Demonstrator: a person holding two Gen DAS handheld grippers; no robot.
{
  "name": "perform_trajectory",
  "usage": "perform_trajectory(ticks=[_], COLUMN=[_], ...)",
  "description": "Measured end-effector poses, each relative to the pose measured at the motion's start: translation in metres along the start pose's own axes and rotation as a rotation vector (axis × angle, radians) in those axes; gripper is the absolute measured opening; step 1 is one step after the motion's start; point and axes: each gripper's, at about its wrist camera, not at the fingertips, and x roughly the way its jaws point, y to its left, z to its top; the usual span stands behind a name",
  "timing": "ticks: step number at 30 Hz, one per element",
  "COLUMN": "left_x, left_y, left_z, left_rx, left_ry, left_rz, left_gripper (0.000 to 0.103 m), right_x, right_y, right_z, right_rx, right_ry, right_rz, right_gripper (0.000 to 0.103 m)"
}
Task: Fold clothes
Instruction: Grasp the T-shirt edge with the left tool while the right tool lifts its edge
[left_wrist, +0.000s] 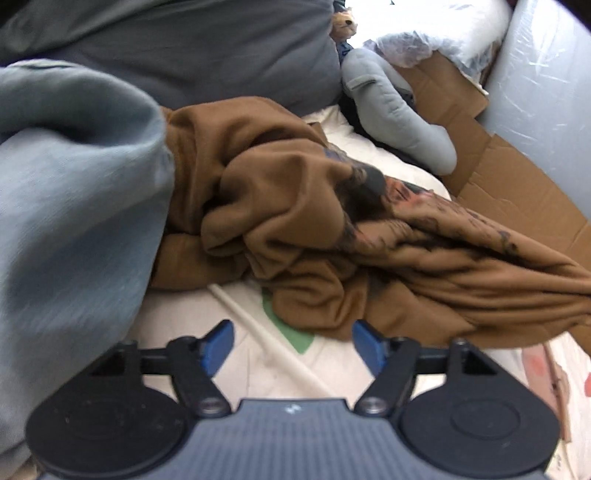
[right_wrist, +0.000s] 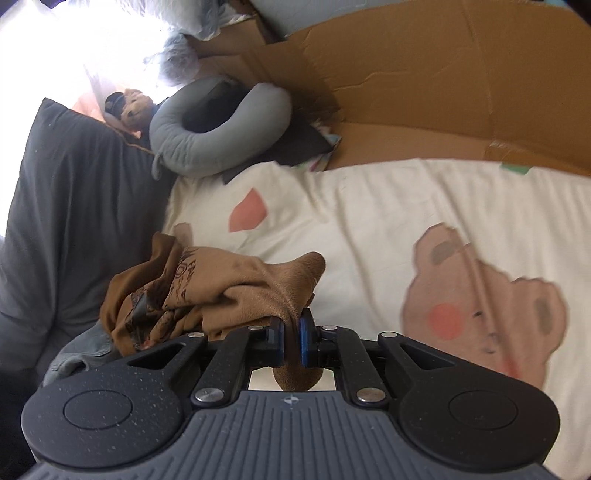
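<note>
A crumpled brown garment (left_wrist: 295, 221) with a dark print lies on the cream bedsheet (left_wrist: 240, 354), stretching to the right. My left gripper (left_wrist: 292, 345) hovers just in front of it, open, with nothing between its blue pads. A blue-grey garment (left_wrist: 70, 206) bulks up at the left, close to the left gripper. In the right wrist view the brown garment (right_wrist: 207, 291) is bunched at the left. My right gripper (right_wrist: 291, 341) is shut on a fold of it, and cloth hangs down behind the pads.
A dark grey pillow (right_wrist: 74, 221) lies along the left. A grey U-shaped cushion (right_wrist: 218, 125) and a small plush toy (right_wrist: 129, 105) sit at the bed's head. Flattened cardboard (right_wrist: 424, 92) lines the far side. The sheet (right_wrist: 369, 229) with bear prints is bare to the right.
</note>
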Motion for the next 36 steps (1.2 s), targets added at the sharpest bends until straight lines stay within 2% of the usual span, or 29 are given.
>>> perform_trajectory(ticks=[8,12,13,15,16,17,19,27,36], left_x=[0.035,0.049,0.052,0.058,0.059,0.06,0.054,0.013,-0.041], left_y=[-0.012,-0.02,-0.021,-0.021,-0.02,-0.02,-0.021,-0.031,-0.055], left_z=[0.0,0.0,0.0,0.001,0.001,0.002,0.002,-0.003,-0.004], left_rx=[0.037,0.048,0.045,0.031,0.023,0.015,0.017,0.063,0.101], left_ry=[0.019,0.001,-0.002,-0.002,0.001,0.005,0.004,0.002,0.008], left_rz=[-0.016,-0.019,-0.021,-0.022,-0.018,-0.014,-0.027,-0.141,-0.266], left_gripper=[0.079,0.078,0.074,0.054,0.032,0.015,0.009,0.006,0.006], right_x=[-0.015,-0.023,-0.024,-0.027,-0.028,-0.029,-0.031,-0.04,-0.059], right_y=[-0.016,-0.024,-0.026,-0.03,-0.032,-0.034,-0.037,-0.047,-0.056], right_z=[0.006,0.011,0.012,0.014,0.014,0.015,0.016,0.027,0.055], right_rx=[-0.009,-0.009,-0.007,-0.003,-0.002,0.0,0.003,-0.014,-0.067], right_ry=[-0.009,-0.02,-0.023,-0.027,-0.028,-0.031,-0.035,-0.053,-0.085], right_rz=[-0.054,-0.074,-0.079,-0.087,-0.09,-0.093,-0.099,-0.133,-0.199], right_gripper=[0.006,0.006,0.006,0.006,0.006,0.006,0.006,0.006,0.006])
